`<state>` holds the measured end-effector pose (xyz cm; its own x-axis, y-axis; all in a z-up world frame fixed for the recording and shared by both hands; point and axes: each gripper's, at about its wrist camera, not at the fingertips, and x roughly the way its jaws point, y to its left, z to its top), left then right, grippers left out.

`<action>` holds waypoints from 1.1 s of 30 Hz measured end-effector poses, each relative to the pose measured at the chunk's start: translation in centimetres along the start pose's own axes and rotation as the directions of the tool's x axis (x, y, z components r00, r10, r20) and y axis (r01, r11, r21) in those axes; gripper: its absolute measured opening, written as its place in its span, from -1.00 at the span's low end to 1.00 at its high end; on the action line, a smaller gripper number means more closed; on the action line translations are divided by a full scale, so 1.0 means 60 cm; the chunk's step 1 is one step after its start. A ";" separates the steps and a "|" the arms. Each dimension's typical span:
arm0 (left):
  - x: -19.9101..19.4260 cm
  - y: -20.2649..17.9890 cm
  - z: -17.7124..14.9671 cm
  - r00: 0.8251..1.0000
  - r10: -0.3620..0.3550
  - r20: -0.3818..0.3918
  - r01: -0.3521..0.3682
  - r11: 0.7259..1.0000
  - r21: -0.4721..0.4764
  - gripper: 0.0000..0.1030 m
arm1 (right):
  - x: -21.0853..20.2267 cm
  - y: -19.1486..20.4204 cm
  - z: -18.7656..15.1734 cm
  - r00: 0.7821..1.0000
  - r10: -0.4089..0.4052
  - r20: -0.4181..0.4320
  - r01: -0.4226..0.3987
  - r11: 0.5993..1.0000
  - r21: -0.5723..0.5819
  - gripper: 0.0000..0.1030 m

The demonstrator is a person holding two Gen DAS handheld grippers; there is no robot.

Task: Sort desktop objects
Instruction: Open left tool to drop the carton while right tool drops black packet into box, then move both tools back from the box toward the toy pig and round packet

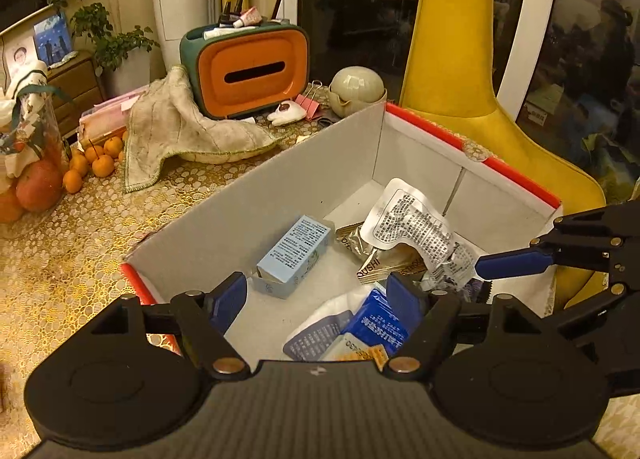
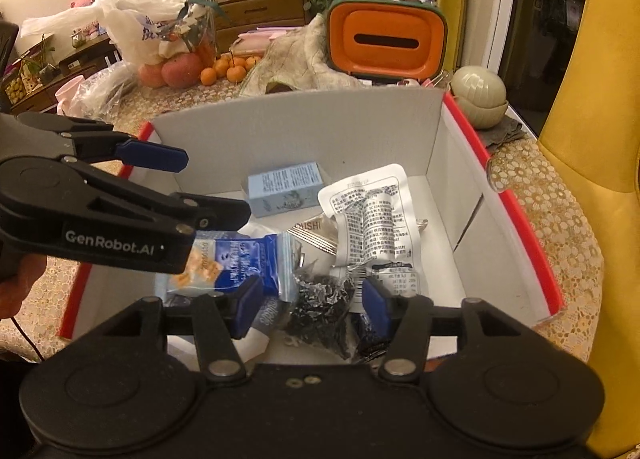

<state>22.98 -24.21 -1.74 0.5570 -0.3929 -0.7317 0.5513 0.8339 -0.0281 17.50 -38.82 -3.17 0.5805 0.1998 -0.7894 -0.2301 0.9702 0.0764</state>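
Both tools hover over the red-rimmed white cardboard box (image 2: 472, 195) on the lace-covered bench (image 1: 80, 227). The left tool (image 1: 316, 293) is spread and empty. The right tool (image 2: 312, 303) stands parted around a crinkled black foil packet (image 2: 320, 307) lying among snack packets inside the box.

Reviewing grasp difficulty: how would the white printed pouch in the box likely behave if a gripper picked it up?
The white pouch looks creased and bent, so it is probably floppy and would sag from a pinch. It seems thin, likely light. Its glossy film may be slippery. It leans on other packets in the box, so it could shift.
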 end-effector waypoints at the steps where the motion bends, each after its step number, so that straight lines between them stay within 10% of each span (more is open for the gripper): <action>1: -0.006 -0.001 -0.001 1.000 0.000 0.004 0.000 1.000 0.001 0.48 | -0.004 0.002 0.000 1.000 0.001 0.004 -0.001 1.000 -0.002 0.05; 33: -0.287 0.024 -0.126 0.970 0.107 0.220 -0.082 0.989 -0.122 0.48 | -0.151 0.157 -0.029 0.993 0.028 0.117 -0.020 0.998 -0.068 0.10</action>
<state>9.48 -13.34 5.66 0.7357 -0.3766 -0.5629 0.4240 0.9042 -0.0507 8.71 -31.72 3.67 0.6612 0.2413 -0.7103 -0.2939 0.9545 0.0507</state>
